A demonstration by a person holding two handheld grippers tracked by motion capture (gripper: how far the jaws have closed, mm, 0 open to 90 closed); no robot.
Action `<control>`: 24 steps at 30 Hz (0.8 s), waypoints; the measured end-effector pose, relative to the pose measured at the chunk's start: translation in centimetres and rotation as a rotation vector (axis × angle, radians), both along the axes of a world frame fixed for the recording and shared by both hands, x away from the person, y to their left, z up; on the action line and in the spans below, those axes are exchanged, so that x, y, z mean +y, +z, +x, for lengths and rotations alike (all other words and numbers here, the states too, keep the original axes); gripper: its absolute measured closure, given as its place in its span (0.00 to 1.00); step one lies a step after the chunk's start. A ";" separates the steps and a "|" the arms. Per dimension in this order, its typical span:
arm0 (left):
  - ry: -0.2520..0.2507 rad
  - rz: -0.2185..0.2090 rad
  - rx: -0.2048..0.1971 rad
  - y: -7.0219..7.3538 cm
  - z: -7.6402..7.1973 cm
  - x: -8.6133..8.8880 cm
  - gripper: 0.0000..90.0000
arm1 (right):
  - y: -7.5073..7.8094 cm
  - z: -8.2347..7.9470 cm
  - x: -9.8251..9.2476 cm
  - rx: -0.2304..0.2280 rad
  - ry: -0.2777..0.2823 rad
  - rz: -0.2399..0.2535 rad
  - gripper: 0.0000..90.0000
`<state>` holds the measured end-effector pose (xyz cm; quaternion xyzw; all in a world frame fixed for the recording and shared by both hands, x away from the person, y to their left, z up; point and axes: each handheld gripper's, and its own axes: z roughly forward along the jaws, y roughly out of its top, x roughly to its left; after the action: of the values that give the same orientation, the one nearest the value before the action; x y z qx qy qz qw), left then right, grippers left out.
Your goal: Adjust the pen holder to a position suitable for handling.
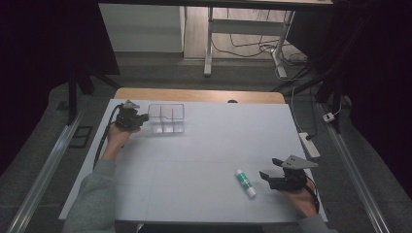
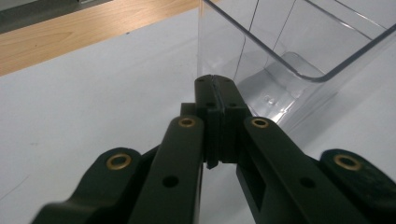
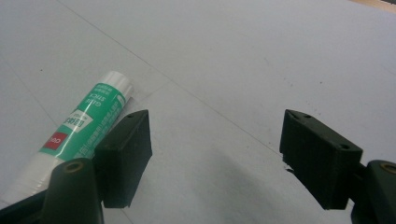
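Table (image 1: pixel 194 160): one white tabletop is lying in front of me, with a strip of wood edge (image 1: pixel 199 95) showing along its far side.
Left arm: I am reaching my grey sleeve (image 1: pixel 94 194) forward and to the left, forearm stretched out, hand wrapped around the gripper body near the far left part of the table.
Right arm: I am keeping my right hand low at the near right corner, pointing the tool left across the table.
Clear organizer (image 1: pixel 166 118): one see-through plastic box with inner dividers is standing upright at the far left; in the high view I count three compartments.
Left gripper (image 2: pixel 213 83): its jaws are pressing flat together on the thin wall of the clear organizer at the box's left end, so I am pinching that wall.
Right gripper (image 3: pixel 212 140): its jaws are standing wide apart with nothing between them, hovering just over the bare table.
Glue stick (image 3: pixel 86 126): one green-and-white tube is lying on its side at the near right of the table, just beside my right gripper's left jaw, outside the gap; I cannot tell whether they are touching.
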<state>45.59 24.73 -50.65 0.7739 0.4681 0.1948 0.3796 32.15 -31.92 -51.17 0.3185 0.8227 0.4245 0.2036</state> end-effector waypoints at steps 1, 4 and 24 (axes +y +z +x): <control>-0.002 -0.002 -0.001 0.0 0.1 -0.2 0.99 | 0.0 0.0 0.0 0.000 0.000 0.000 0.28; -0.011 -0.003 0.001 0.0 0.4 -0.7 0.99 | 0.0 0.0 0.0 -0.001 -0.001 -0.003 0.28; -0.044 -0.012 0.010 -0.1 1.5 -3.4 0.99 | -0.1 -0.1 0.0 0.006 -0.003 0.004 0.28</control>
<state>47.08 21.32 -50.79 0.7827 0.4540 0.1797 0.3859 32.07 -31.91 -51.23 0.3214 0.8220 0.4250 0.2011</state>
